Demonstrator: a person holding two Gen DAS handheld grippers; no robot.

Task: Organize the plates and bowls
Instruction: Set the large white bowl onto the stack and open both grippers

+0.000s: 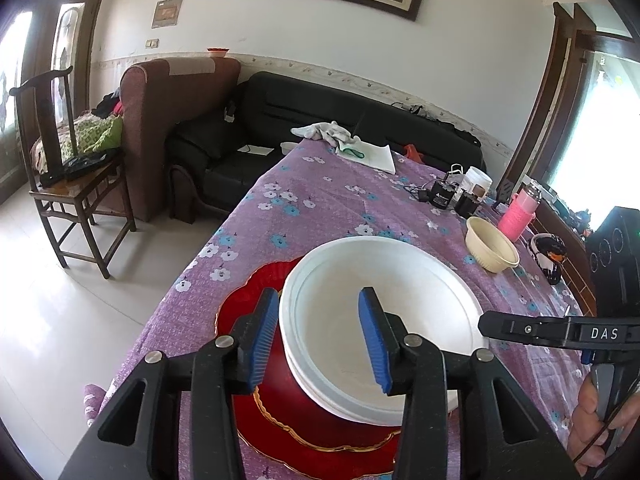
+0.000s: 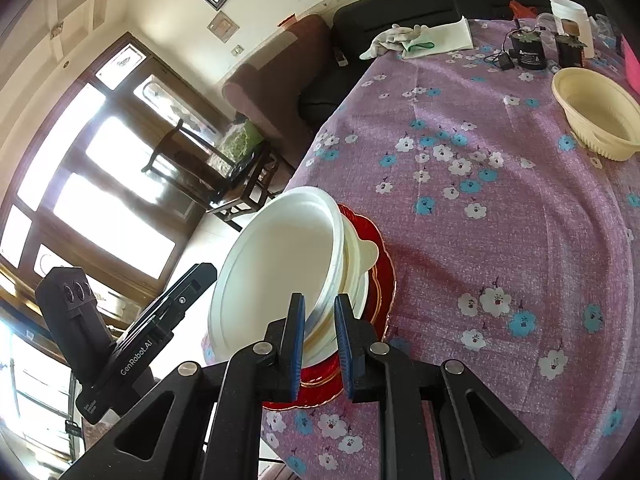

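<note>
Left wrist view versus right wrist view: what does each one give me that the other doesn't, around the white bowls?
Only the left wrist view shows the pink bottle, the black patterned dish near the table edge, and the left gripper with its blue pads straddling the white bowl's rim, one outside, one inside.

Only the right wrist view shows the right gripper closed on the bowl's rim, and a cream tabbed bowl nested under the white one.

Both show the red plate beneath, the cream bowl farther off, and the purple floral tablecloth.
</note>
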